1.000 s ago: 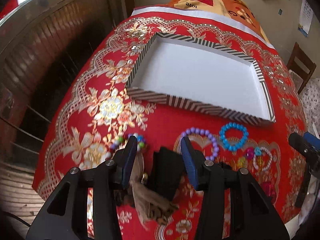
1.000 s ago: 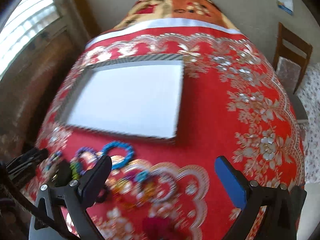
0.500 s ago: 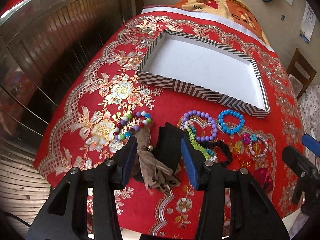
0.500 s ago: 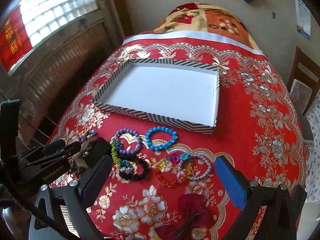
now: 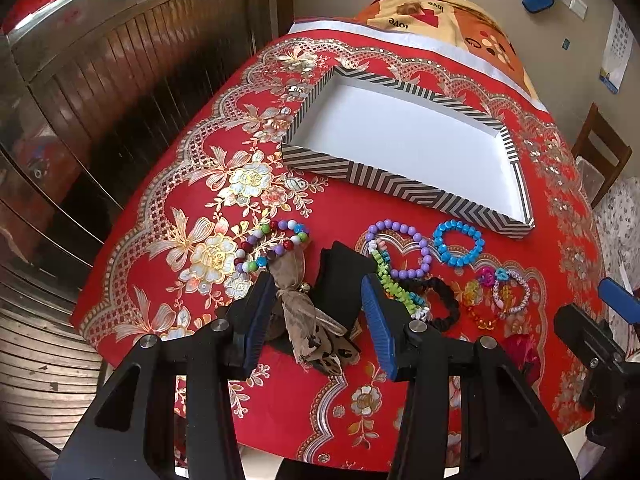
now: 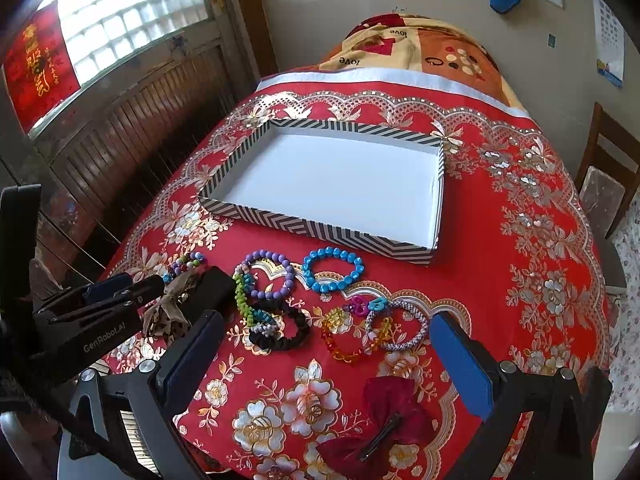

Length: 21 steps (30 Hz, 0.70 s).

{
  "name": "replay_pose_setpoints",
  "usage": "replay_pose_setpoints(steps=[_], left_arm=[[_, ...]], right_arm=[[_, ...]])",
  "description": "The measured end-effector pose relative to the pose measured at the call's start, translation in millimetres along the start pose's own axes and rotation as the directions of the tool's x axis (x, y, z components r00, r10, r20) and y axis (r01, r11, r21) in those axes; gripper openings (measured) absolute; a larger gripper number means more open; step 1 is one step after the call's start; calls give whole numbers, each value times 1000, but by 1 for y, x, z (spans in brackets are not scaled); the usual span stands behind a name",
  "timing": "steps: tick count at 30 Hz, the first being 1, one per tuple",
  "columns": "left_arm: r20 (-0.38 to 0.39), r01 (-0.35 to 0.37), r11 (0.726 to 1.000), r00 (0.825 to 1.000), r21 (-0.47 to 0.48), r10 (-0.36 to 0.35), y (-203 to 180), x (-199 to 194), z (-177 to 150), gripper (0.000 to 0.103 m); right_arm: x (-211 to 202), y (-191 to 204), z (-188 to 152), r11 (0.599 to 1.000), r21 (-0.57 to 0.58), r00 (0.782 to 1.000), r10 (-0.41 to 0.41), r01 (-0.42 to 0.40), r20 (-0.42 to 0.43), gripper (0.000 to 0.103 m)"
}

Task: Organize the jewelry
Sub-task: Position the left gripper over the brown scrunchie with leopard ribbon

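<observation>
Striped tray [image 6: 320, 227] shown empty, frame centre. Jewelry — blue bracelet [image 6: 333, 270], purple bracelet [image 6: 269, 275] — seen lying on red cloth [image 6: 520, 280] just below. Left gripper [image 5: 316, 316] and right gripper [image 6: 324, 354] held apart, nothing clamped. Judged step: first pick not yet made; descent onto one piece required.

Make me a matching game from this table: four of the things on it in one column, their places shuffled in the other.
Things:
1. tray
2. blue bracelet
3. red bow
4. black scrunchie

Places:
a. nearest the table's front edge
b. behind all the jewelry, with nothing in it
c. just in front of the tray's striped wall
d. in front of the purple bracelet

Pairs: 1-b, 2-c, 3-a, 4-d
</observation>
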<state>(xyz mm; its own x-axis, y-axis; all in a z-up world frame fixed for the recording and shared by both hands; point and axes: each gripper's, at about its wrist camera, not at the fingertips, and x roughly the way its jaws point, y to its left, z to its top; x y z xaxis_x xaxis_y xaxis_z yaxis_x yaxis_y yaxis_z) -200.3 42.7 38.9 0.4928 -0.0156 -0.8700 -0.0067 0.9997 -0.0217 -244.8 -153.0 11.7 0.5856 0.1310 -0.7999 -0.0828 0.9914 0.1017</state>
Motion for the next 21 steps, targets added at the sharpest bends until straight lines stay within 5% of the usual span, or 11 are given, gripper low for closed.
replay_pose_setpoints(steps=[21], left_arm=[[0,-10,1000,1000,-4,10,4,0,-1,45]], right_arm=[[5,6,-5,1000,-10,1000,-6,6,-18,103]])
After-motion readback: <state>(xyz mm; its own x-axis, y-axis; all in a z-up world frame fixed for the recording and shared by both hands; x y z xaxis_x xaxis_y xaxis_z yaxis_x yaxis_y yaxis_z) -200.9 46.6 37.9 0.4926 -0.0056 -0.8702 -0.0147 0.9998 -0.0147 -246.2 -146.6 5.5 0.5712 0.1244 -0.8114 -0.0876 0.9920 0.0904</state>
